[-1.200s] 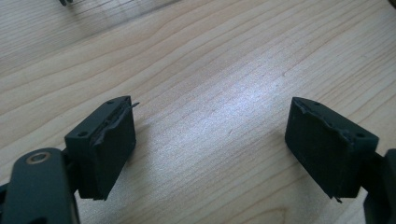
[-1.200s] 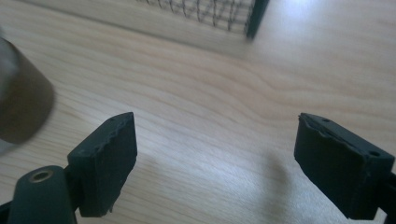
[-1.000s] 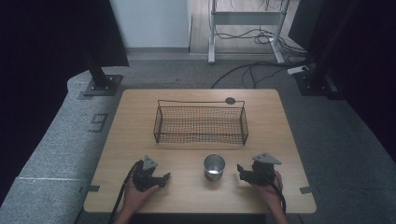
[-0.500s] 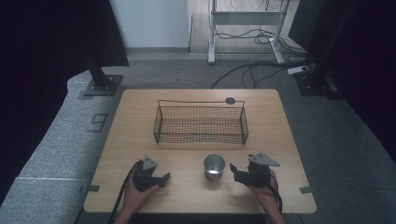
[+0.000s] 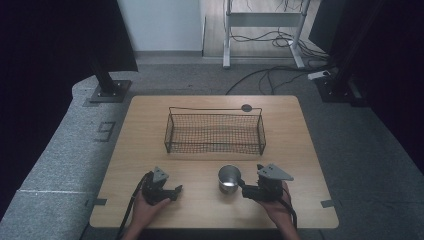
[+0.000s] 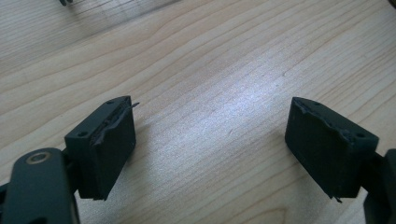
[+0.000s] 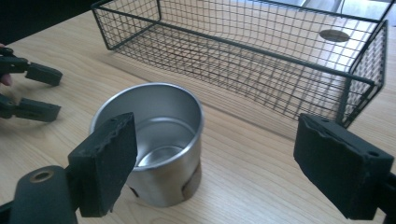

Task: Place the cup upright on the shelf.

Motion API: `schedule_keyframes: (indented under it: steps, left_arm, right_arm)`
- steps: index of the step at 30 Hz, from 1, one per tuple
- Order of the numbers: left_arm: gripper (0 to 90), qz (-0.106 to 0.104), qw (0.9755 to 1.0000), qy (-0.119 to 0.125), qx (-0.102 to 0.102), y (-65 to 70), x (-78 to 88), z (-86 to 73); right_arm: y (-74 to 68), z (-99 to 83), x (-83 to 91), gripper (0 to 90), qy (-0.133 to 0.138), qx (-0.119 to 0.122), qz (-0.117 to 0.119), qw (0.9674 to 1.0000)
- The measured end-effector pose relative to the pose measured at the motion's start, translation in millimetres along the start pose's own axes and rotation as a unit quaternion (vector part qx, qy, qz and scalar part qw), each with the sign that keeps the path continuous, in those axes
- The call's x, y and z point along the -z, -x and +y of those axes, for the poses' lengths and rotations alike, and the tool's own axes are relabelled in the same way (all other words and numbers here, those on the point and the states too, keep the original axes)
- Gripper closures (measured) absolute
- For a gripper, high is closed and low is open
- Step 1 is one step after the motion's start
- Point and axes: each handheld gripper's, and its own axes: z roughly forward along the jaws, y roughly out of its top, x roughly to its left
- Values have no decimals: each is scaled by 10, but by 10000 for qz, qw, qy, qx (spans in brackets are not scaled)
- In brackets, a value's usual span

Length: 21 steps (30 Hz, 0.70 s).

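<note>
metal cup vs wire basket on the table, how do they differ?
The metal cup has solid, shiny silver walls; the wire basket is dark open mesh. The cup is round and small; the basket is long, rectangular and far wider. The cup stands at the near edge by the right gripper; the basket sits mid-table. Both stand upright, open-topped and empty.

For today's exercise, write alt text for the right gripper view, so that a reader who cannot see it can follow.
An empty metal cup stands upright on a wooden table, just beyond the open right claw, one jaw overlapping its rim. Behind it sits an empty wire basket; the left claw shows at far left.
</note>
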Motion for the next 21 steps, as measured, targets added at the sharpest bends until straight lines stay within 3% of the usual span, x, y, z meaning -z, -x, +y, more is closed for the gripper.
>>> schedule_keyframes:
  steps: [16, 21]
  left_arm:
    - [163, 0, 10000, 1, 2, 0, 0, 0]
    - [163, 0, 10000, 1, 3, 0, 0, 0]
  right_arm:
    - [-214, 79, -130, 125, -24, 138, 359, 9993]
    - [-250, 87, -177, 116, -86, 112, 354, 9993]
